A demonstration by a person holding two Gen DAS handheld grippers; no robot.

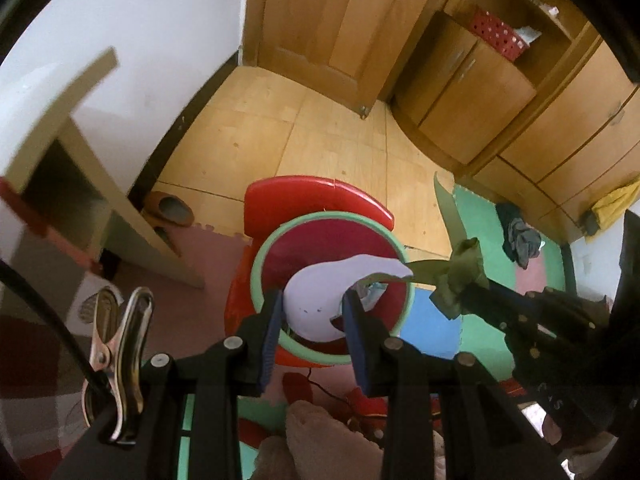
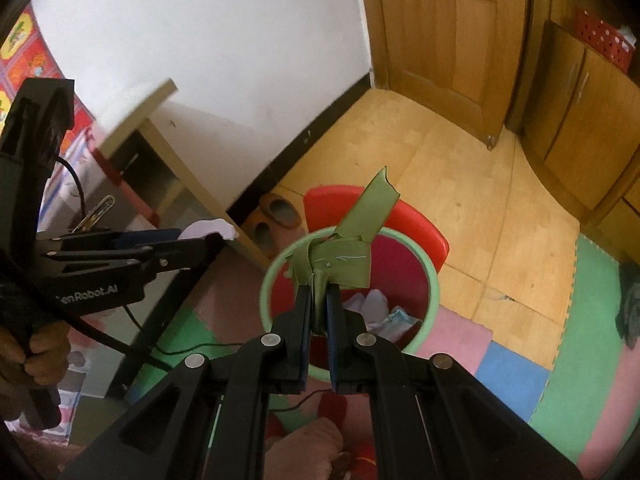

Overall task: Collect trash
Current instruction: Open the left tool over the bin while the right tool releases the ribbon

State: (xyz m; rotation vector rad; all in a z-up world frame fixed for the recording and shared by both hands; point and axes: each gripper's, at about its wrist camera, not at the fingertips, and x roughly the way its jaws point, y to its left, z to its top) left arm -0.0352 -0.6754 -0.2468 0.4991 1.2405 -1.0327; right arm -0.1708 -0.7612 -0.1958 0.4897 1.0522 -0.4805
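Left gripper [image 1: 310, 312] clamps white paper [image 1: 320, 304]; right gripper [image 2: 319, 312] pinches green ribbon [image 2: 340, 256], both over the bin [image 2: 276, 272].
Risk: the ribbon's tail, pointing 1 o'clock, may drape over the rim; the stool [image 2: 420, 232] beyond would catch strays.

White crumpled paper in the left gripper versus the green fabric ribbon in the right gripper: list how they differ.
The white crumpled paper is pale, broad and rounded; the green fabric ribbon is olive, narrow and knotted, with a tail sticking up. The left gripper stands wider around the paper; the right gripper pinches the ribbon nearly shut. Both hang above the red bin with a green rim.
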